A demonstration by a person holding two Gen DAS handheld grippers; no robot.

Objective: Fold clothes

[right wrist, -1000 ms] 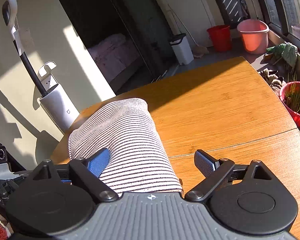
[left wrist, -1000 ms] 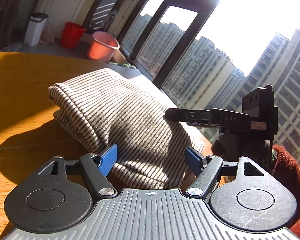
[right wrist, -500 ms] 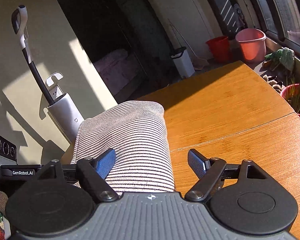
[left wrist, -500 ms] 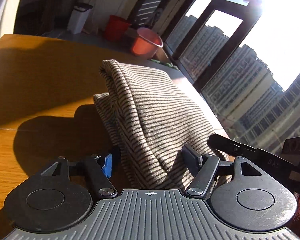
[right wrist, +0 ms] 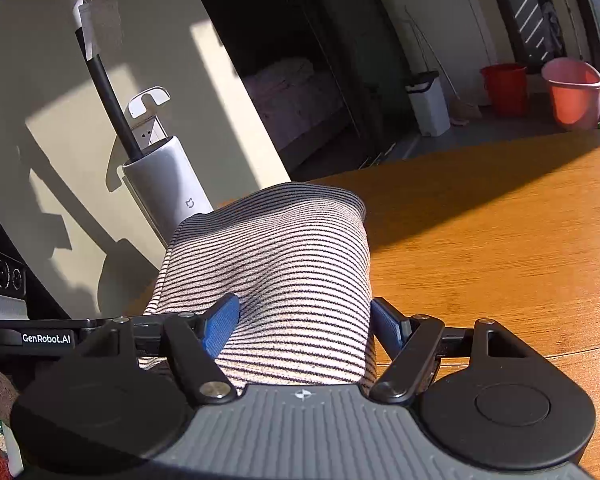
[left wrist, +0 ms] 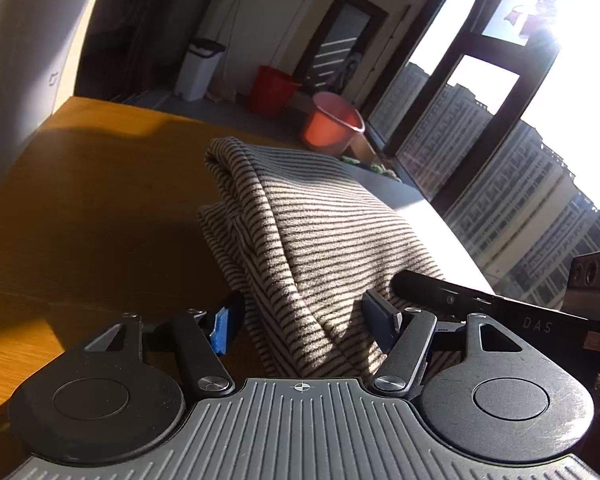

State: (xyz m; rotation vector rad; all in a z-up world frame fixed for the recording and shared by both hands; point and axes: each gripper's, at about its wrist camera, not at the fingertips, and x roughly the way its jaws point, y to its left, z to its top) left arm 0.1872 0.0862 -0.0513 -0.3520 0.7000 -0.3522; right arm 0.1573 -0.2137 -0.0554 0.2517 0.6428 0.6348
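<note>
Wooden table (left wrist: 80, 208) carries the striped garment (left wrist: 320, 240), now folded and lifted into a ridge versus 1 s ago, fold nearly complete; left claw (left wrist: 300, 322) and right claw (right wrist: 304, 320) half-open, straddling its near edge, grip uncertain.

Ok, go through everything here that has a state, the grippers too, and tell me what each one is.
Striped garment: folded into a thick bundle, gripped at both near corners.
Left gripper: shut on the garment.
Right gripper: shut on the garment.
Pink bucket: upright.
Red bucket: upright.
White bin: lid closed.
</note>
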